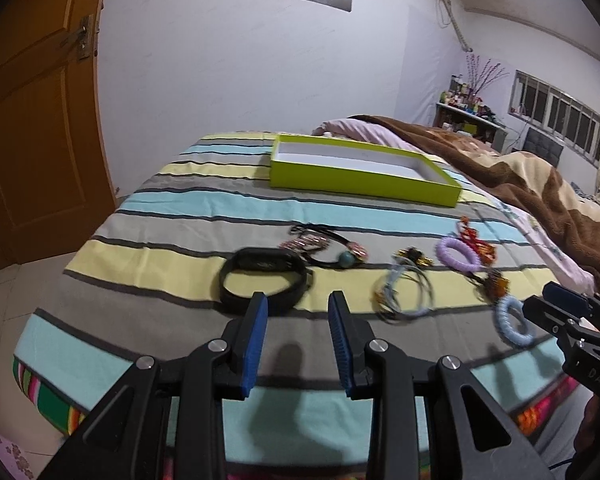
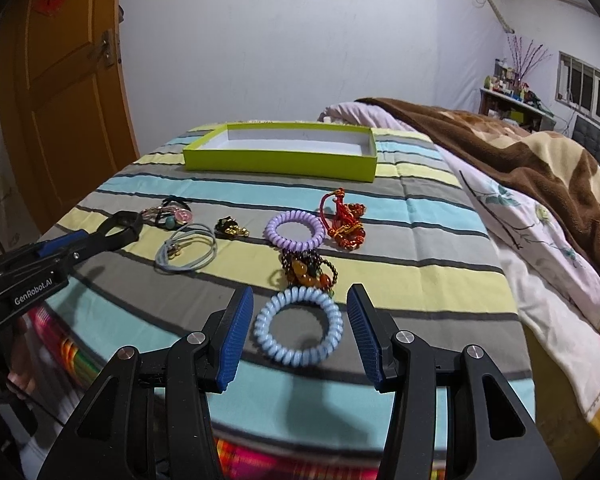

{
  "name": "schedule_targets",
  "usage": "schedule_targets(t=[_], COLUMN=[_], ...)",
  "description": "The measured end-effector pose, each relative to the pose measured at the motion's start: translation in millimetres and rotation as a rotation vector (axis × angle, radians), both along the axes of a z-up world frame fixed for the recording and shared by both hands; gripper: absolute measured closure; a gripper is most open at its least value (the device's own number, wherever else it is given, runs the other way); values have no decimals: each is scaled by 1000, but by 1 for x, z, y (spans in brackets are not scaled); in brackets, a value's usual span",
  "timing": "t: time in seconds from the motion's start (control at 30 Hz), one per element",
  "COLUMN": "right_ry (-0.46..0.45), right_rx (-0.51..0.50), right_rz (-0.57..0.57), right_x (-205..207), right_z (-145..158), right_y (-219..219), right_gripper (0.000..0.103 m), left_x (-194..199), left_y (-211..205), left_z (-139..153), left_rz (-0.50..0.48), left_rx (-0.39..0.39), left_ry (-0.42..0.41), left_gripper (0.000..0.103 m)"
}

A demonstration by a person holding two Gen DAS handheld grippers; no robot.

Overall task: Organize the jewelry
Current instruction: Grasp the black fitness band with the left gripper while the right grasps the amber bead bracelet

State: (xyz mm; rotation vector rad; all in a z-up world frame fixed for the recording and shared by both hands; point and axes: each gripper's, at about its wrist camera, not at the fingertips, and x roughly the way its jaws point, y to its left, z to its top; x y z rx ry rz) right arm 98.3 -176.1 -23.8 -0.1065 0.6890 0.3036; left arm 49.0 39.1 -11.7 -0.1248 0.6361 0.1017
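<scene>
**Both grippers staged, nothing picked yet**

Left gripper [image 1: 298,308]: jaws parted, empty, lined up on the black band [image 1: 265,285] at centre frame of the left wrist view. Right gripper [image 2: 300,308]: jaws wide apart, empty, straddling the pale blue coil bracelet [image 2: 299,325] at lower centre of the right wrist view; the pads are not seen touching it.

Remaining jewelry is spread on the striped bed cover [image 2: 400,240], mid-frame: purple coil bracelet [image 2: 295,230], red knotted cord piece [image 2: 345,224], amber bead strand [image 2: 308,270] just above the blue coil and possibly touching it, thin blue hoops [image 2: 189,249], a small gold-and-black piece [image 2: 230,227]. The green box [image 2: 280,159] sits at upper centre, well apart from the items, and looks empty.

Judged step: first grasps, task barely begun.

Suggested execution:
- The right gripper is best lowered until the pads flank the coil wall, then closed across one side of the ring rather than the whole diameter, since a springy coil may pop out.
- The amber strand should be cleared before lifting so it is not dragged.
- The band should be pinched on its near edge; soft bedding will give, so pressure should be kept light.
</scene>
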Motion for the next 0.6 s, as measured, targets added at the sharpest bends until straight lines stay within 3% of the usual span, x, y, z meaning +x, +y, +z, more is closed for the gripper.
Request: schedule_targets(t=[0.33, 0.6], right_ry=[81, 125], right_rx=[-11, -19], right_rz=[1, -8], right_x=[32, 47], right_z=[-13, -18], right_y=[7, 10], right_gripper=[53, 54], left_x=[28, 44], left_y=[42, 42], left_z=[-5, -15], left_rz=[116, 97], left_rx=[-18, -16], left_ry=[58, 140], left_gripper=[70, 71])
